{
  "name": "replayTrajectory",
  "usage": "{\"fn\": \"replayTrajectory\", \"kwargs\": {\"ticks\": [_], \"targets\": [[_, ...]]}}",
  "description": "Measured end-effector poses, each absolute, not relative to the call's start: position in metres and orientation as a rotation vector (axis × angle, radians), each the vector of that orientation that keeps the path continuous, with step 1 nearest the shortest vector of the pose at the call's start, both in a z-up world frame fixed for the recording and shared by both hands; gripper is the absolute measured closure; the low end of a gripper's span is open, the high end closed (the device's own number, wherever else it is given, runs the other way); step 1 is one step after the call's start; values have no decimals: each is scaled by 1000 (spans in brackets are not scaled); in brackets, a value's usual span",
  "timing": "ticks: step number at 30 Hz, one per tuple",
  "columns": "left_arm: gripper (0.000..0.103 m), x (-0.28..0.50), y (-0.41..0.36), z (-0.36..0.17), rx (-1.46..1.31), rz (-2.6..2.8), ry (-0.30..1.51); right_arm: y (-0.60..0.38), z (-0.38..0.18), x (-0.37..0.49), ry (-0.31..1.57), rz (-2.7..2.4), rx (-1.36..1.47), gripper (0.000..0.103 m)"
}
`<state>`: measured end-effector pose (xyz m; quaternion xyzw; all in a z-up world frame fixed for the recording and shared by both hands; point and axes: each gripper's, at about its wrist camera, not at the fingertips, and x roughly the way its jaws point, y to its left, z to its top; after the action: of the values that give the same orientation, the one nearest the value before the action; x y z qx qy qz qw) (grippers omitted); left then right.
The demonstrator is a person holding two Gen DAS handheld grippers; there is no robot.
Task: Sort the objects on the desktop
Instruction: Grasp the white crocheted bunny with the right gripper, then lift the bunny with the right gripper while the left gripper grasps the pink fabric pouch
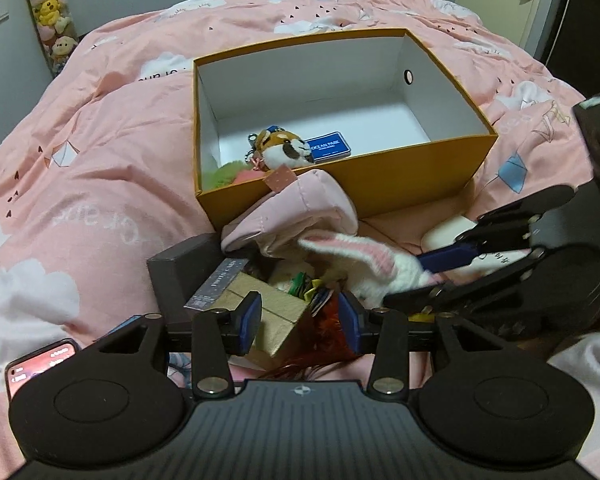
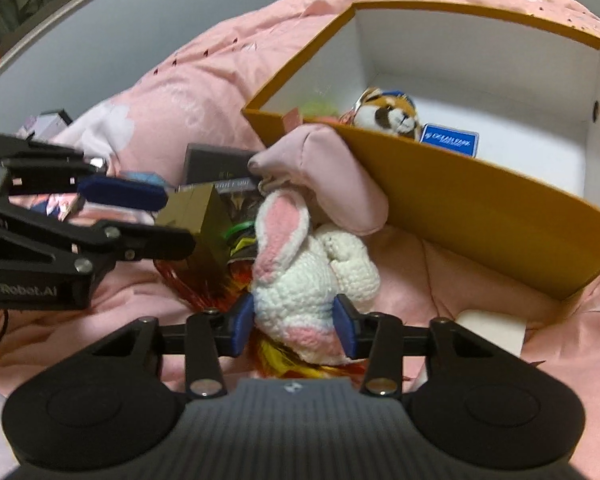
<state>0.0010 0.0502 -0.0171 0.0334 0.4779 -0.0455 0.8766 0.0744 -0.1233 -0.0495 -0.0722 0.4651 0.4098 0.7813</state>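
The right hand-held gripper pinched a crocheted white-and-pink bunny between its two blue pads, low over the pink bed quilt. The left hand-held gripper reached in level from the other side, its pads closed on one gold box. Behind them one pink pouch leaned against one orange box, which held one plush red panda and one blue card tin.

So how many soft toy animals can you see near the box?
2. A red panda plush lies inside the orange box; a knitted bunny sits between the right gripper's fingers. More may hide in the pile.
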Motion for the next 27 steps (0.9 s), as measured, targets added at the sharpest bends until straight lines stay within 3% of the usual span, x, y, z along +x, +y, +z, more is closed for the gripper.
{"fn": "replayTrajectory", "kwargs": {"ticks": [6, 14, 27], "targets": [[53, 1, 61, -14, 48, -75, 990, -143, -24, 81, 963, 859, -80, 67], [53, -1, 45, -14, 82, -172, 965, -180, 2, 100, 898, 691, -51, 68], [53, 9, 23, -27, 107, -218, 975, -183, -25, 110, 895, 665, -22, 55]]}}
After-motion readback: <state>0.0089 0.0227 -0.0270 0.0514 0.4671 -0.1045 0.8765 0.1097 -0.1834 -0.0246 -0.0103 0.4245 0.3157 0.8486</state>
